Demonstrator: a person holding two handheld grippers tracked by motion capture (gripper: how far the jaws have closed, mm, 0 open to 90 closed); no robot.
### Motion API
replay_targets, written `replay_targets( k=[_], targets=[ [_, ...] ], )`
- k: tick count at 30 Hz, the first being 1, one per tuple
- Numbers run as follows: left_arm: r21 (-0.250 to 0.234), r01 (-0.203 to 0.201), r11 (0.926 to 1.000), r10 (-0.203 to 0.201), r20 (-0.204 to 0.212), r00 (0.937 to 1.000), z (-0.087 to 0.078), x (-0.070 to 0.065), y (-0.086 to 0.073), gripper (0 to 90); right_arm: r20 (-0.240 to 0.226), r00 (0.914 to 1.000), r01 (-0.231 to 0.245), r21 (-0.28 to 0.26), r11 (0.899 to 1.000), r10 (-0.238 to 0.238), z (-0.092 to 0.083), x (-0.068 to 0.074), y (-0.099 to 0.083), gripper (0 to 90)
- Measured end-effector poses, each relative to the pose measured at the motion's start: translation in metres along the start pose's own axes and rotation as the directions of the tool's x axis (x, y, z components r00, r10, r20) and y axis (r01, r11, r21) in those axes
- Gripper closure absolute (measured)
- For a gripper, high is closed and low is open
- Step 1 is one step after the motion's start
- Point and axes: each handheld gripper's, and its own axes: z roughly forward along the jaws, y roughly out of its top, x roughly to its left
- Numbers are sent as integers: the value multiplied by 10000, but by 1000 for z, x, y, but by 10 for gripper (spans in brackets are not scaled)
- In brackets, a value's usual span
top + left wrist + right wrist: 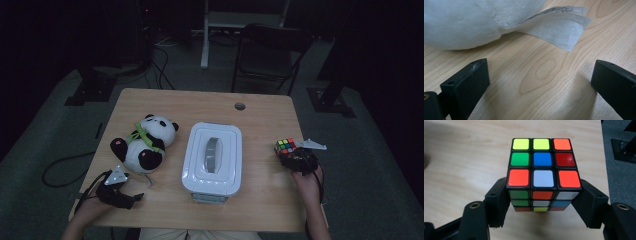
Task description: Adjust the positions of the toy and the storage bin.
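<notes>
A scrambled colour cube (543,171) sits between the two black jaws of my right gripper (543,202), which press its left and right sides and hold it over the wooden table. In the high view the cube (285,146) and right gripper (296,159) are near the table's right edge. My left gripper (131,196) rests at the front left, jaws wide apart with bare wood between them (541,80). Just beyond it lies a plush panda (144,142); its white body (474,20) and paper label (559,27) are close ahead.
A white lidded box (212,157) with a grey handle stands in the middle of the table (200,105). A cable hole (240,106) is at the back. A dark chair (270,55) and stands are on the floor behind.
</notes>
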Motion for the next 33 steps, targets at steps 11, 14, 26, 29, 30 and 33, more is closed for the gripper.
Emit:
replay_targets(
  k=[11,14,26,29,30,33],
  targets=[
    [-4,66,10000,-66,-67,10000,0,-1,0,27,381,9989,-270,119,9996,265,-28,14,-32,341],
    [-8,88,10000,-88,-89,9999,0,-1,0,27,419,9985,-375,223,9990,365,-33,15,-41,341],
    [-5,115,9999,-115,-120,9999,0,-1,0,27,427,9958,-835,464,9954,816,-40,12,-61,340],
    [-7,129,9999,-129,-131,9998,0,-2,0,27,431,9963,-766,437,9961,747,-38,14,-62,339],
    [-4,127,9999,-127,-133,9998,0,-2,0,26,404,9963,-781,461,9959,763,-37,14,-62,339],
    [-3,130,9999,-130,-137,9998,0,-2,0,27,265,9972,-714,514,9961,701,-37,13,-61,323]
  ],
)
